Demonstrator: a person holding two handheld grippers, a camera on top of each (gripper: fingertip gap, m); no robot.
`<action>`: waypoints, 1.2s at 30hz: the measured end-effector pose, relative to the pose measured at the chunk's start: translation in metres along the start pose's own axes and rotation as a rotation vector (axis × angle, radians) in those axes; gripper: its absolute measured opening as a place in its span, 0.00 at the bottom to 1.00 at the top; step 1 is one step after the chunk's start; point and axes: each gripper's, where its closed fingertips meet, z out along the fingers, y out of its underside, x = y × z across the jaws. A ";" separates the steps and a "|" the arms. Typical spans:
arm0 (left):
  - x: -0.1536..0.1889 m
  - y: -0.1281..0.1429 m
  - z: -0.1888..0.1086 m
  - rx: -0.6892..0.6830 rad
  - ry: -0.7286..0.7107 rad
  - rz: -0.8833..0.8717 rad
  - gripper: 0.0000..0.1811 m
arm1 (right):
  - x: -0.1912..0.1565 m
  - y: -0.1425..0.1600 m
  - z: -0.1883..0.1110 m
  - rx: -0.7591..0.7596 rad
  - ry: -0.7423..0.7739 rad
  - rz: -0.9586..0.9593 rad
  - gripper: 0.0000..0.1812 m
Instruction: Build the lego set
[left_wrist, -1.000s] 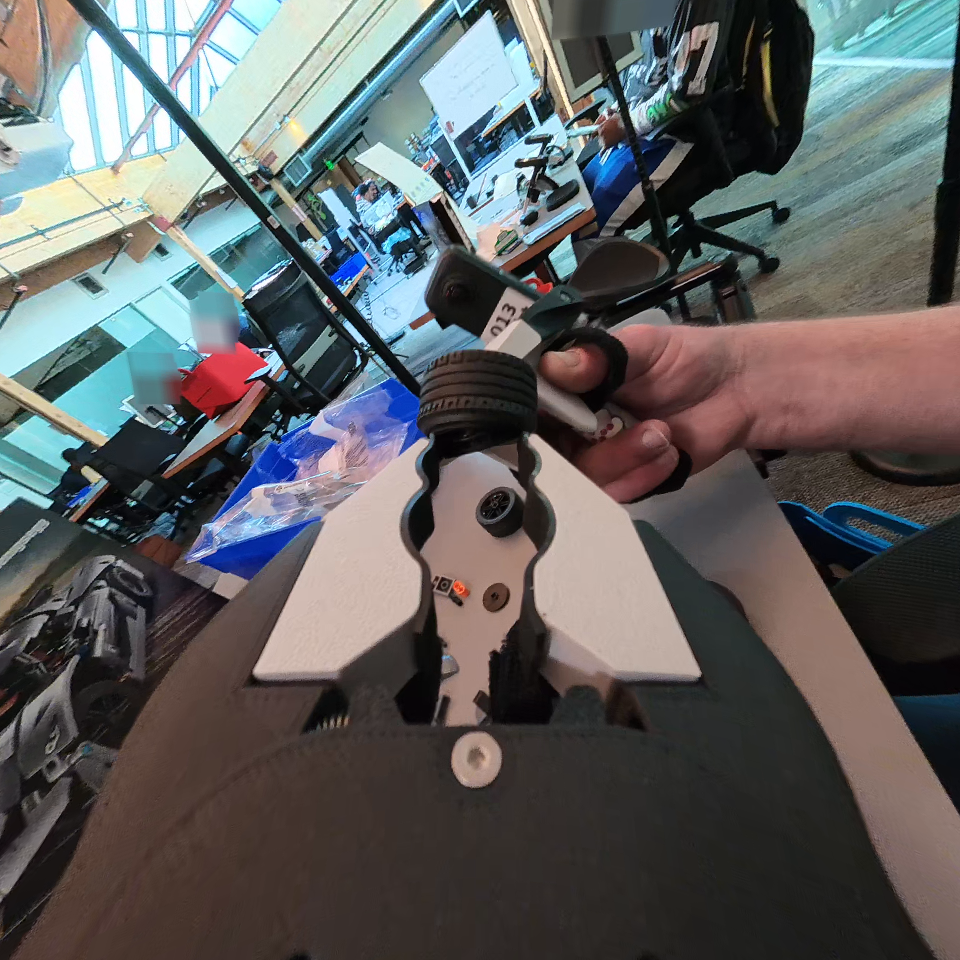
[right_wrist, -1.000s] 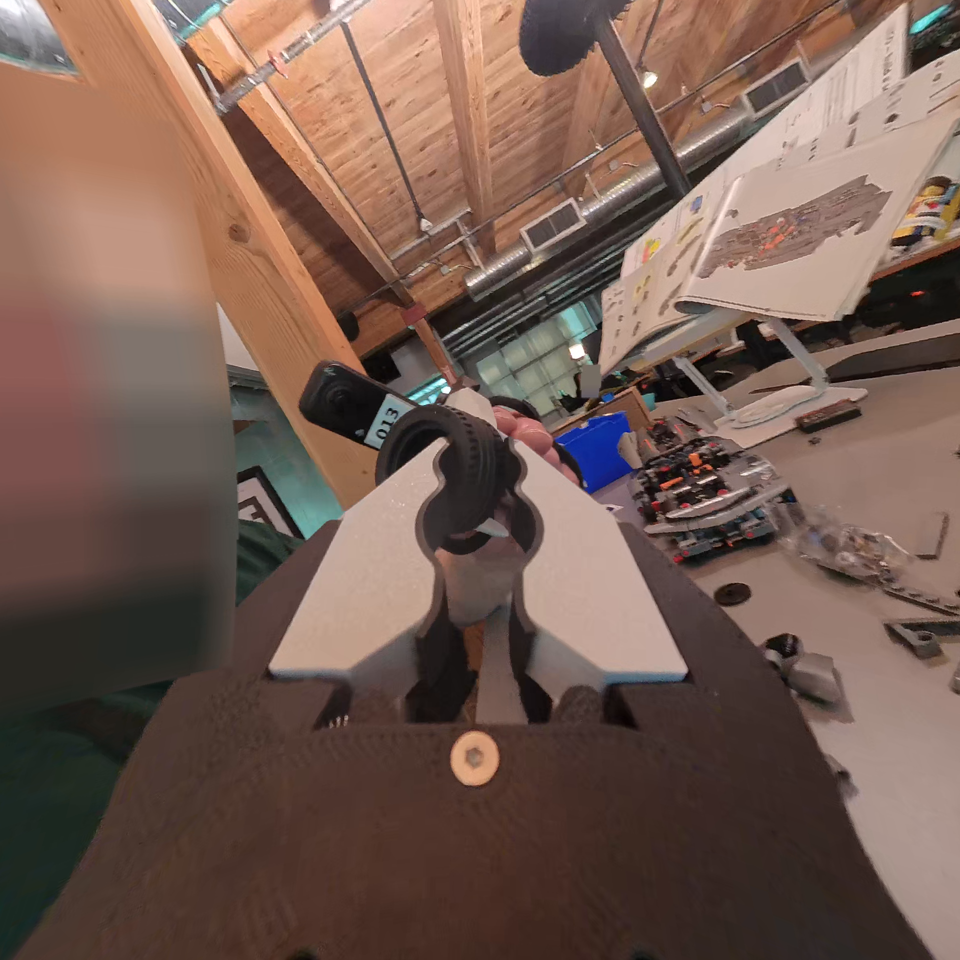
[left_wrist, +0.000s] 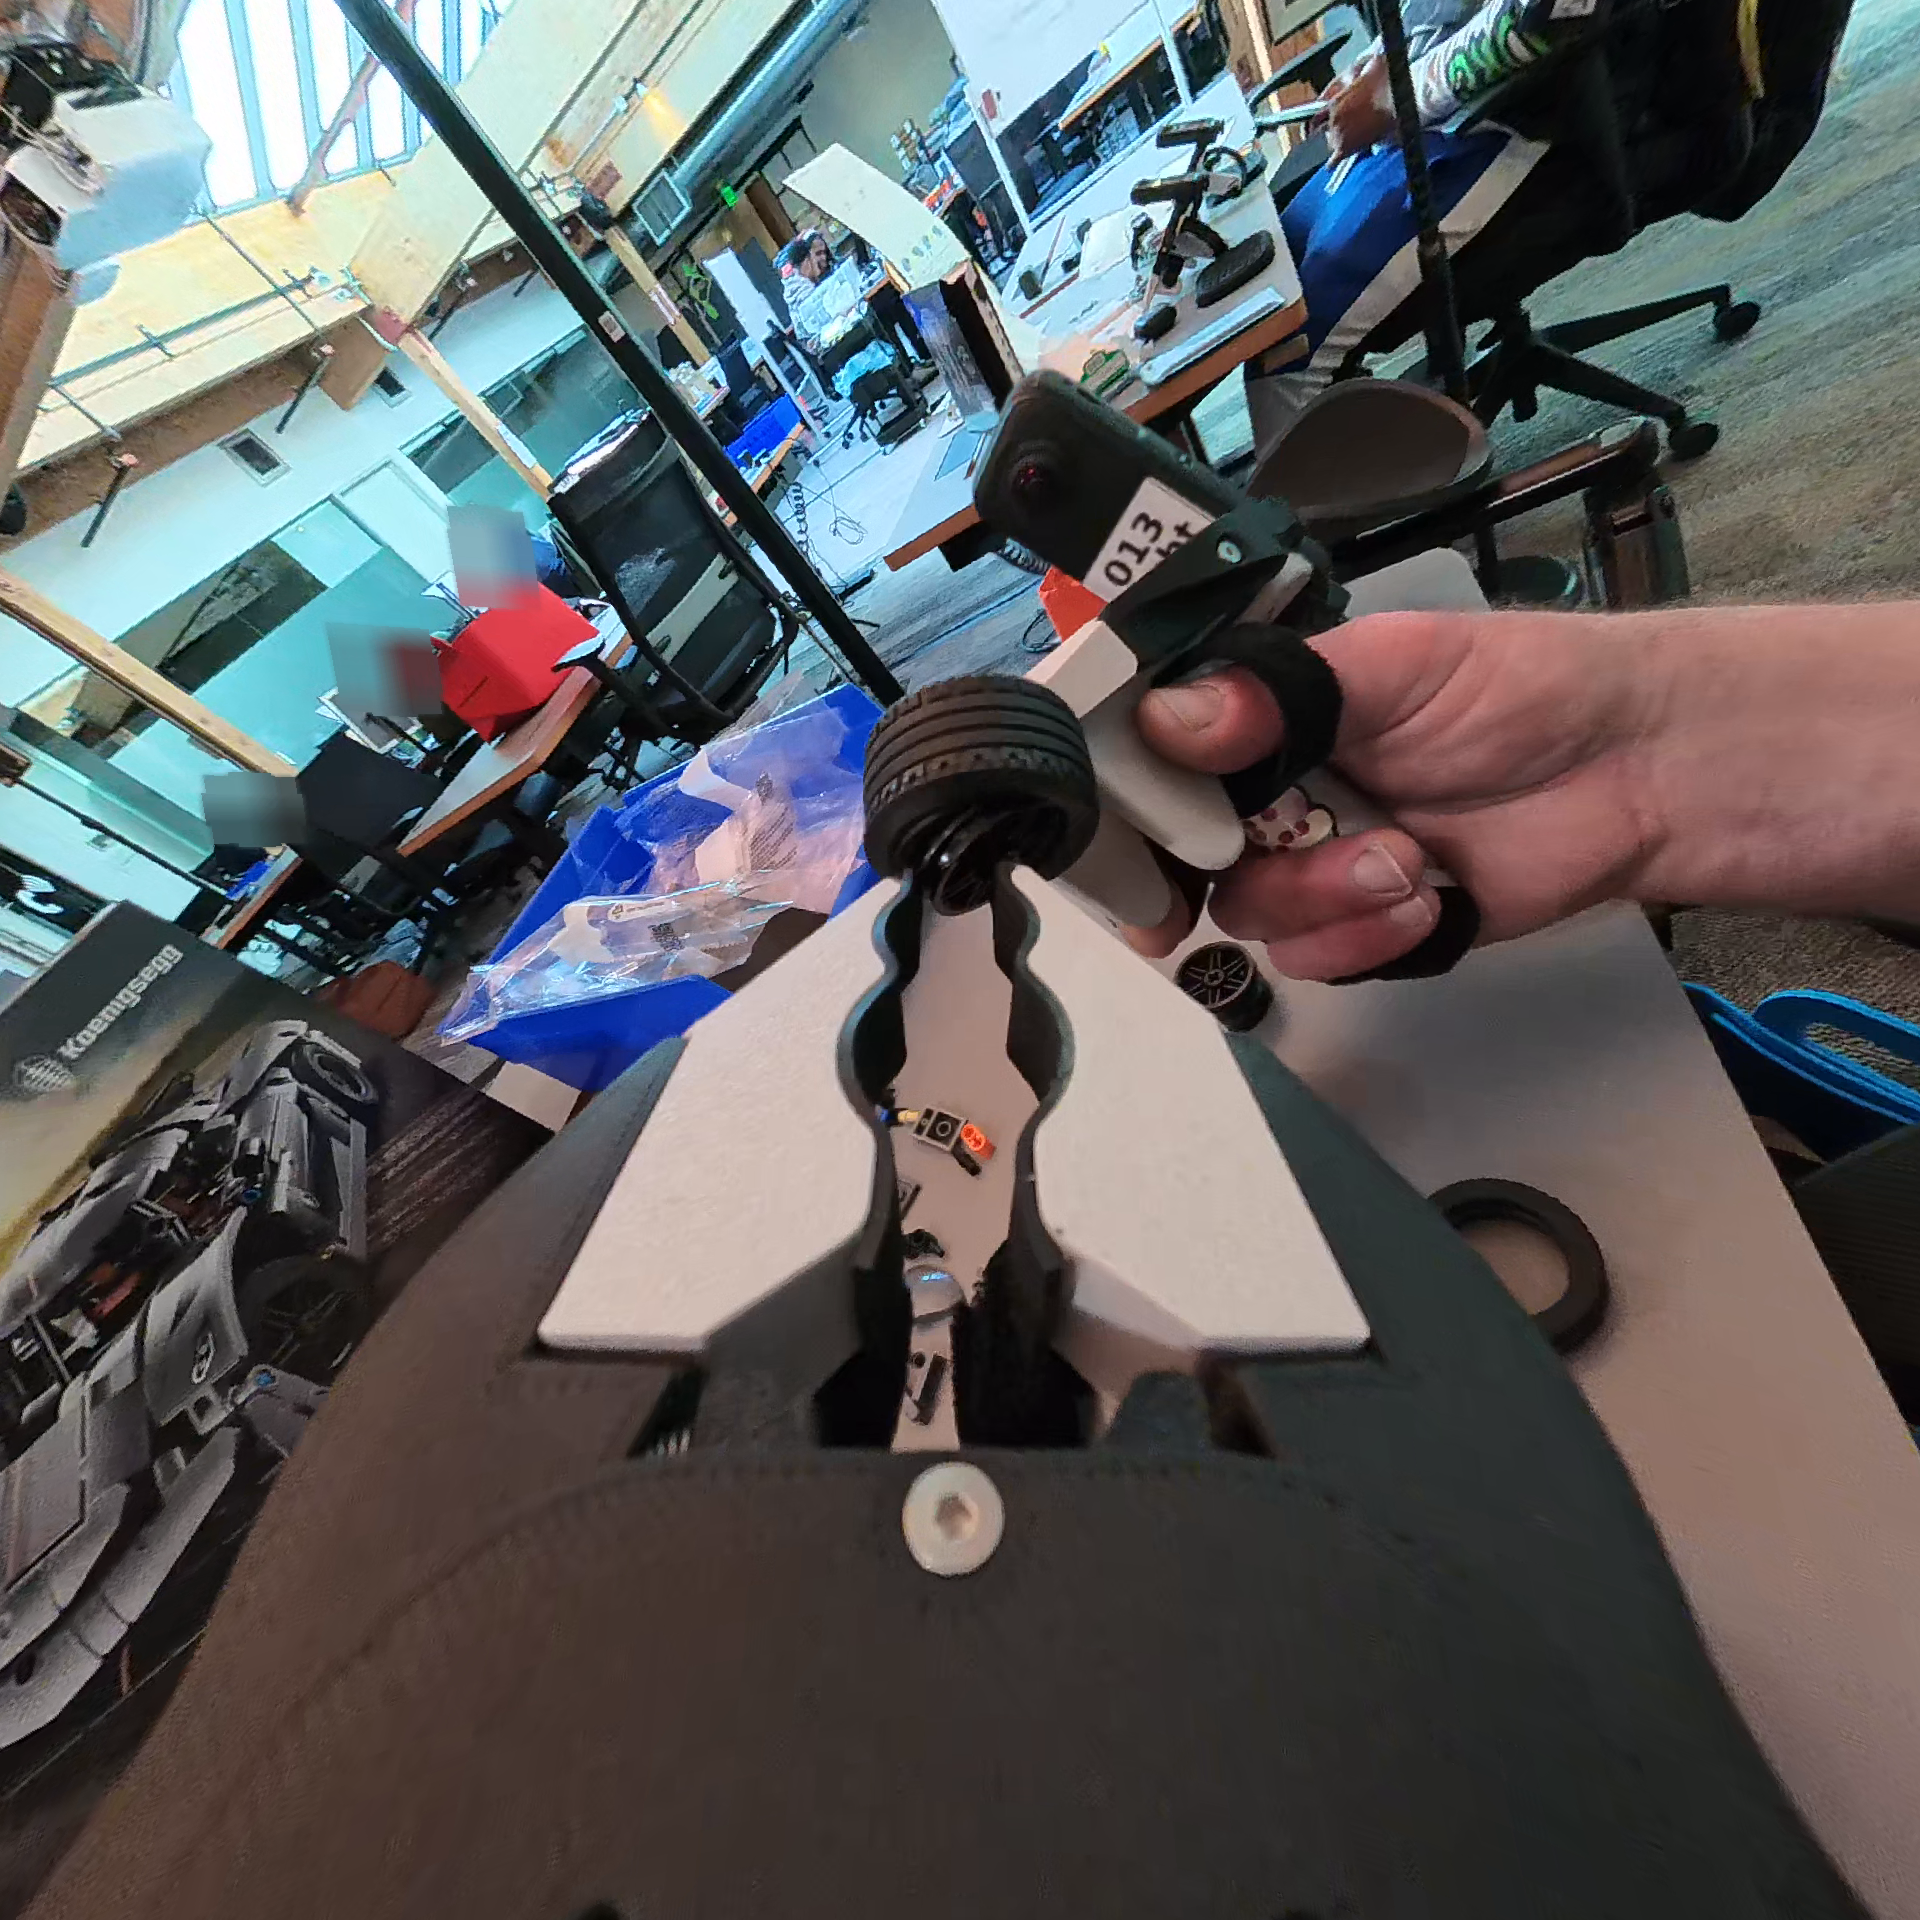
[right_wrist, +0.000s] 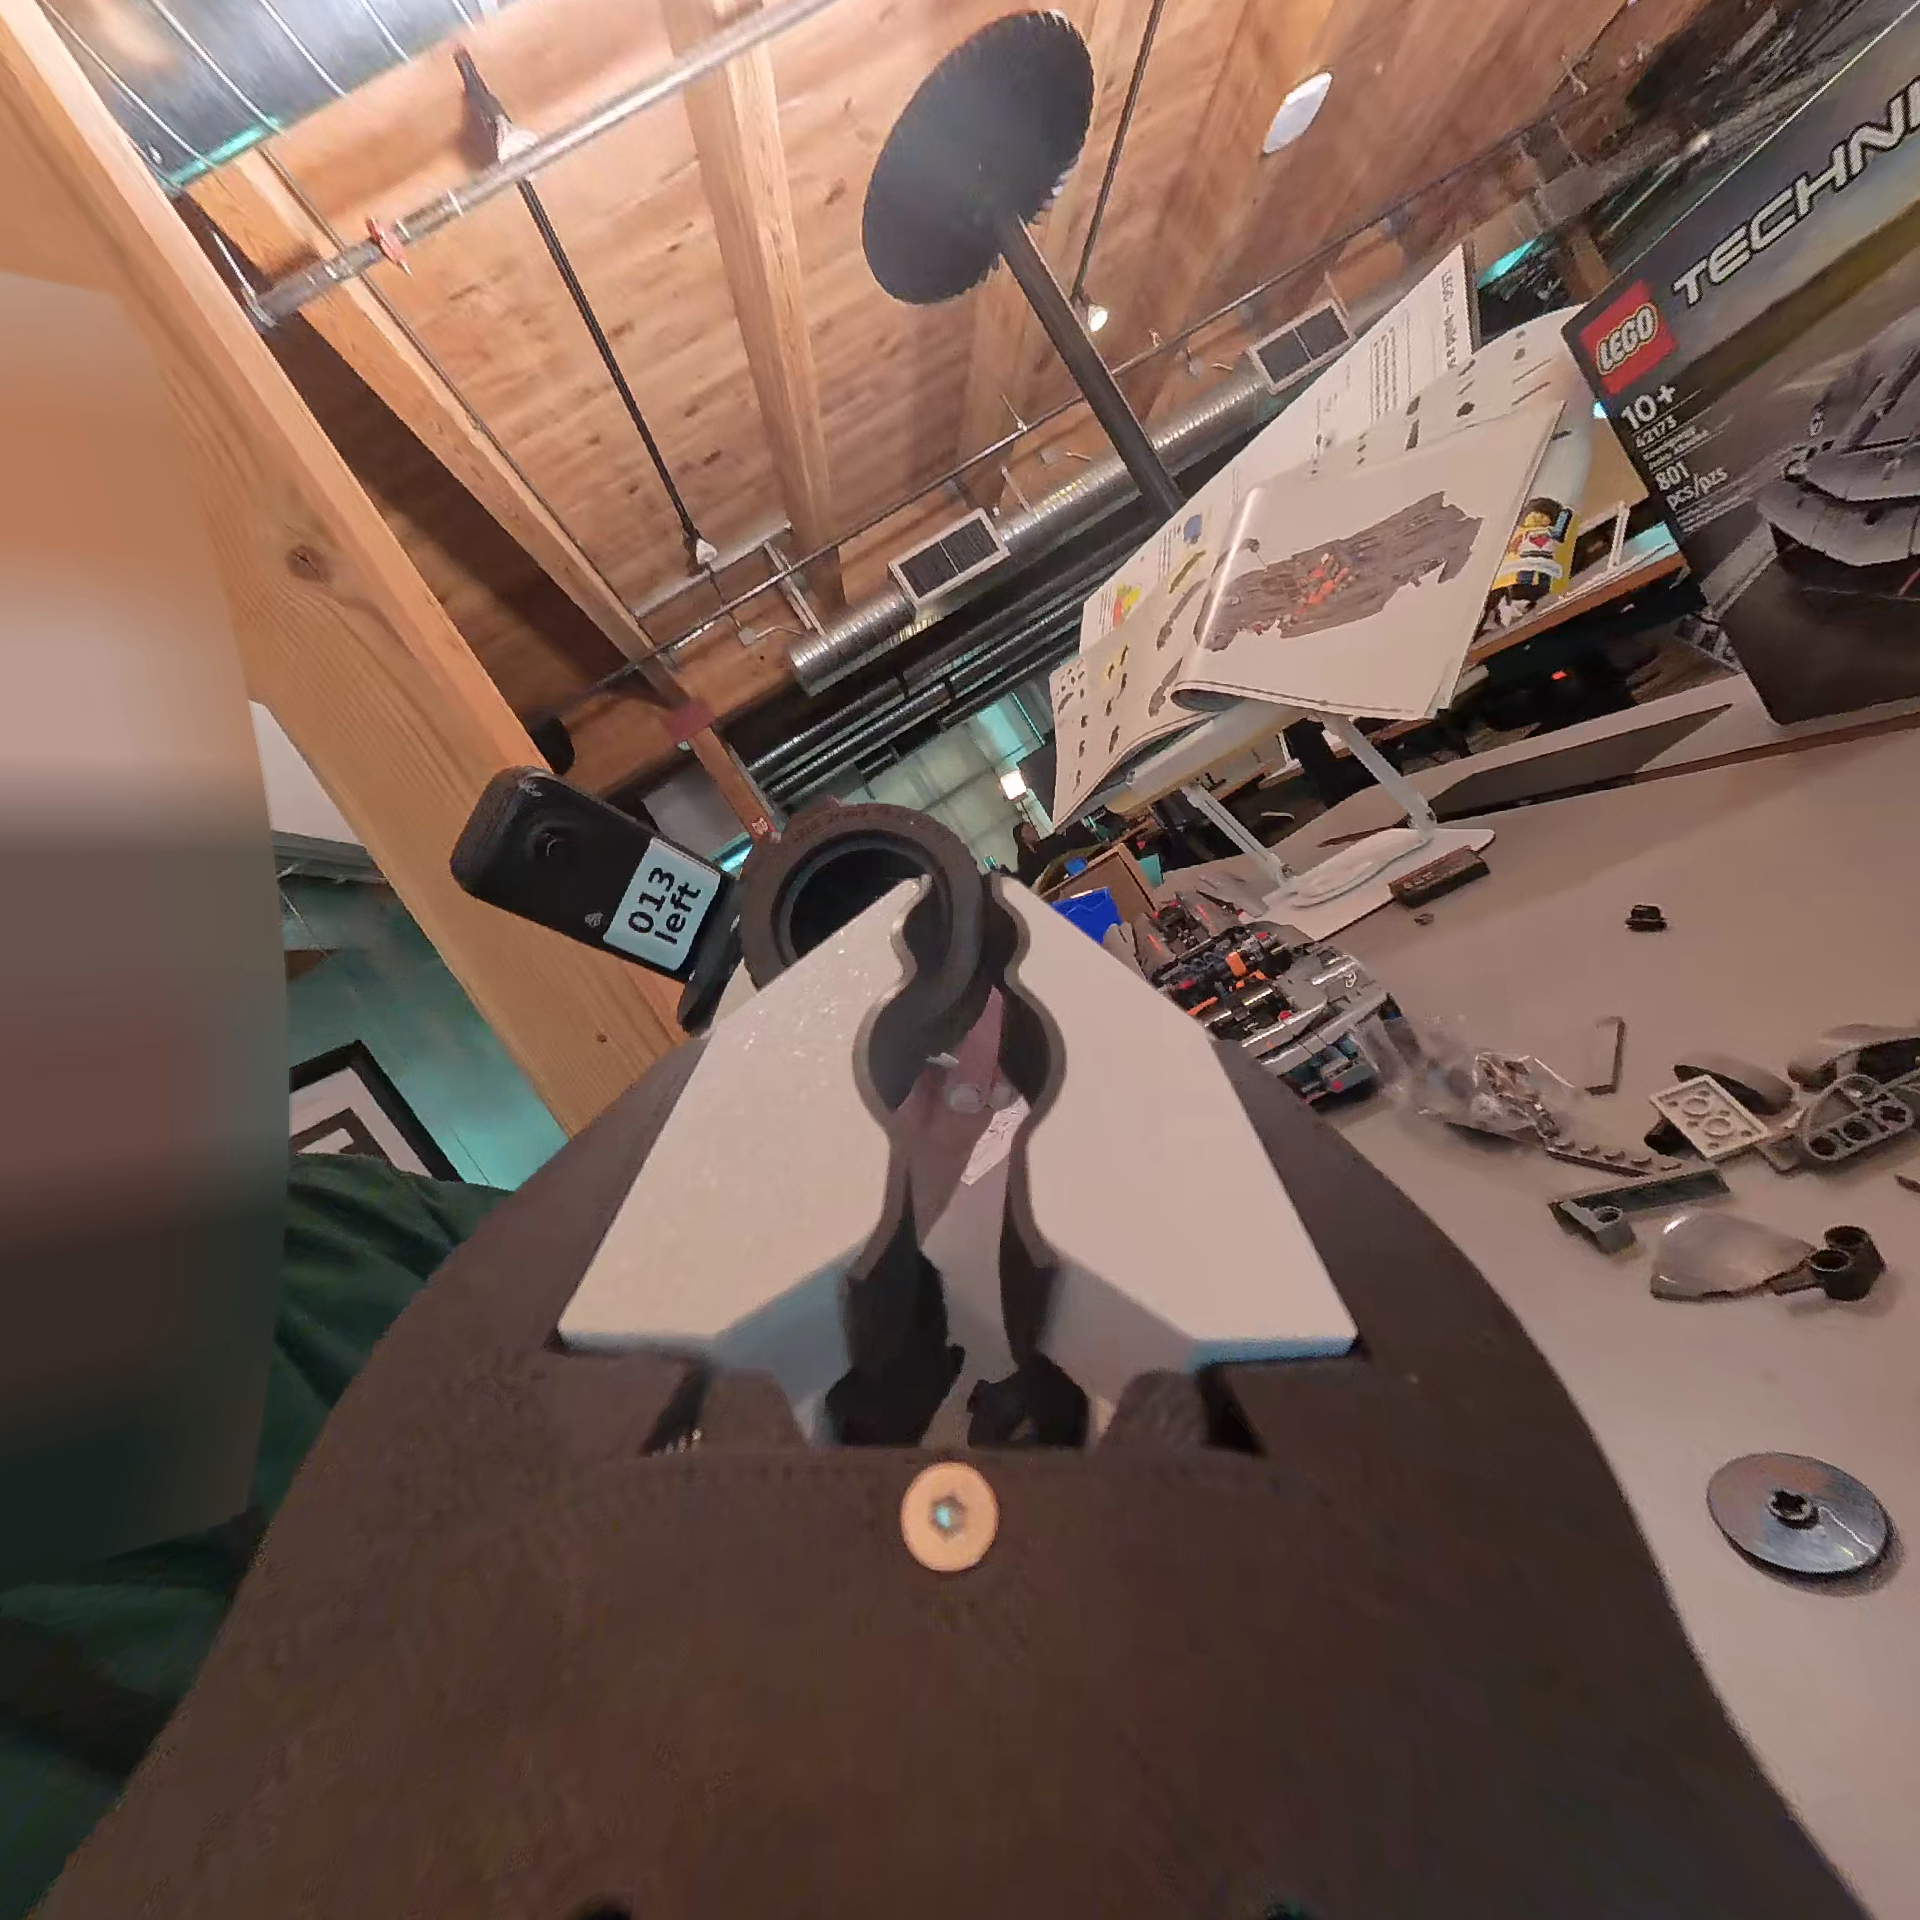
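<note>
Left wrist view: left tool (left_wrist: 961, 883) pinching wheel rim (left_wrist: 961, 871) inside black tyre (left_wrist: 977, 769), raised above tabletop (left_wrist: 1621, 1091). Right wrist view: right tool (right_wrist: 951, 914) clamped on the tyre (right_wrist: 862, 894), beside half-built car (right_wrist: 1262, 982).

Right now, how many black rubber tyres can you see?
2. Held tyre in the left gripper; loose tyre flat on the table. More may be hidden.

The right tongs (right_wrist: 961, 935) pinch a black tyre (right_wrist: 868, 894) aloft.
</note>
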 end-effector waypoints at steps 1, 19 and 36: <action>0.000 0.000 0.000 -0.003 -0.007 0.012 0.06 | 0.000 -0.001 0.000 0.011 -0.004 0.007 0.03; -0.002 0.022 0.013 -0.106 -0.043 0.104 0.02 | 0.023 -0.008 -0.018 -0.053 0.211 -0.097 0.15; 0.004 0.032 0.027 -0.160 0.042 0.137 0.00 | 0.027 0.019 -0.038 -0.482 0.500 -0.618 0.20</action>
